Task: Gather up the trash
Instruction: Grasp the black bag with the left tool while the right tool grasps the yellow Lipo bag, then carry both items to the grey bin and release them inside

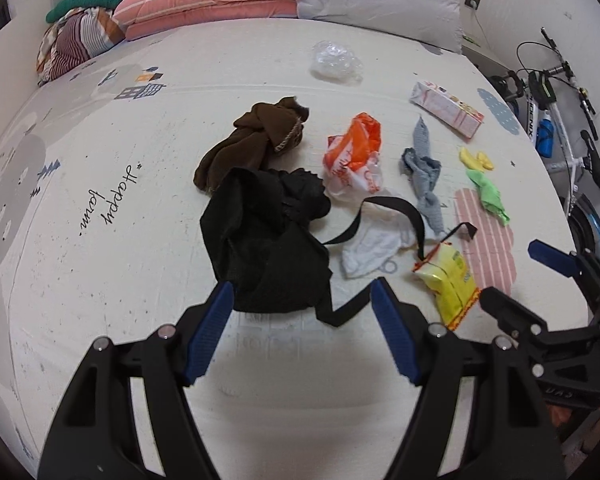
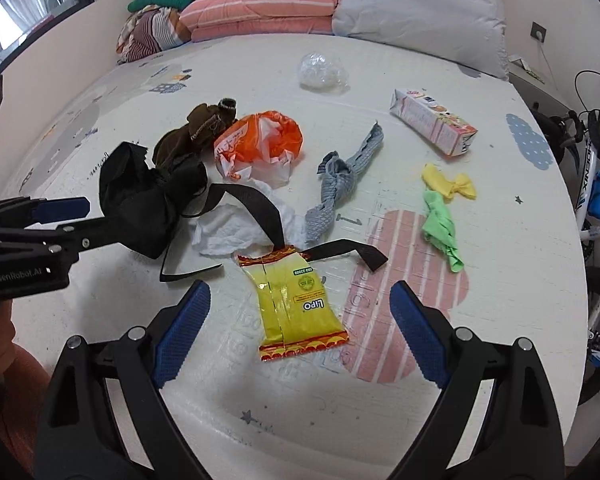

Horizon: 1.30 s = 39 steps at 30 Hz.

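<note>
Mat (image 2: 380,420), printed, carrying scattered litter. Left gripper (image 1: 302,300): jaws spread, nothing held, above black bag (image 1: 268,248). Right gripper (image 2: 300,304): jaws spread, nothing held, yellow wrapper (image 2: 296,308) lying between the fingers. Orange plastic bag (image 2: 260,140) at 11 o'clock of wrapper; pink carton (image 2: 432,120) at 1 o'clock; white tissue (image 2: 236,232) touching bag strap.

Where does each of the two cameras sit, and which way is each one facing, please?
Left wrist: on the left gripper, angled down at the black bag; own blue fingers open, right gripper at right.
Right wrist: on the right gripper, angled down at the yellow wrapper; own fingers open, left gripper at left.
Shared: mat, bag, wrapper, orange bag.
</note>
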Tool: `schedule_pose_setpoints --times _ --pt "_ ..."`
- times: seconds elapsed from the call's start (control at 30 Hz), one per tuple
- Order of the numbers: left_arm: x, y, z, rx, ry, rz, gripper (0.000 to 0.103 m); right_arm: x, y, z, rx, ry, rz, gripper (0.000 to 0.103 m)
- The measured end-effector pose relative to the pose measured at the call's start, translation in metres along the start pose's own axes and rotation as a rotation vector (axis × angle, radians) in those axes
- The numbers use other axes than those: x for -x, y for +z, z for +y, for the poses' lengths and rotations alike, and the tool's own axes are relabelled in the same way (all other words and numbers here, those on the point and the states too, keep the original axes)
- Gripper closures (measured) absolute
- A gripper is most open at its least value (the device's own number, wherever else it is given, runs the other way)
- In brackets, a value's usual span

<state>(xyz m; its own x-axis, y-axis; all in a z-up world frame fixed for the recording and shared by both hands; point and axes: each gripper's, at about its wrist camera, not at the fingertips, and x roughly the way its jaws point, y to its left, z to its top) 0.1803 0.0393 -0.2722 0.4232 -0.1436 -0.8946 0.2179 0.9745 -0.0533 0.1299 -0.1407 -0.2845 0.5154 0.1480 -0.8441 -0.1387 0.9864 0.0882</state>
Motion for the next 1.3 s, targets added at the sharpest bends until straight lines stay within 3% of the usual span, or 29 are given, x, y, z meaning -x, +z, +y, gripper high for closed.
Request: schedule_pose_setpoints --times 0.2,0.33,0.47,0.57,0.6,0.67,0.8,0.87,1.1,1.3 --pt "-0.032 0.007 0.012 -0.008 0.028 0.012 0.029 -0.046 -0.001 0.003 0.028 -0.022 0.064 0.015" --pt "-0.053 0.007 0.026 0.038 -0.001 0.052 0.029 -0.068 -0.004 0.003 0.035 -0.028 0.088 0.015" --pt "-0.057 0.010 0.034 0.068 -0.029 0.036 0.028 -0.079 -0.009 0.006 0.046 -0.032 0.096 0.016" --pt "-0.057 0.009 0.030 0.045 -0.020 0.020 0.031 -0.076 -0.009 0.010 0.074 -0.034 0.080 0.029" --pt "-0.055 0.008 0.027 0.030 -0.013 0.011 0.035 -0.075 -0.008 0.011 0.076 -0.034 0.076 0.044" --pt "-0.053 0.008 0.022 0.001 -0.015 -0.001 0.043 -0.071 -0.007 0.011 0.069 -0.013 0.075 0.054" --pt "-0.047 0.006 0.013 -0.046 -0.008 -0.023 0.065 -0.064 -0.008 0.005 0.024 0.023 0.071 0.056" --pt "-0.046 0.006 0.011 -0.054 -0.029 -0.020 0.070 -0.059 -0.009 0.004 0.018 0.021 0.066 0.056" --pt "-0.033 -0.002 -0.005 -0.092 -0.081 -0.039 0.074 -0.026 -0.014 0.001 -0.012 0.010 0.032 0.056" --pt "0.003 -0.012 -0.021 -0.115 -0.090 -0.103 0.075 0.017 -0.023 -0.014 -0.052 -0.009 -0.012 0.056"
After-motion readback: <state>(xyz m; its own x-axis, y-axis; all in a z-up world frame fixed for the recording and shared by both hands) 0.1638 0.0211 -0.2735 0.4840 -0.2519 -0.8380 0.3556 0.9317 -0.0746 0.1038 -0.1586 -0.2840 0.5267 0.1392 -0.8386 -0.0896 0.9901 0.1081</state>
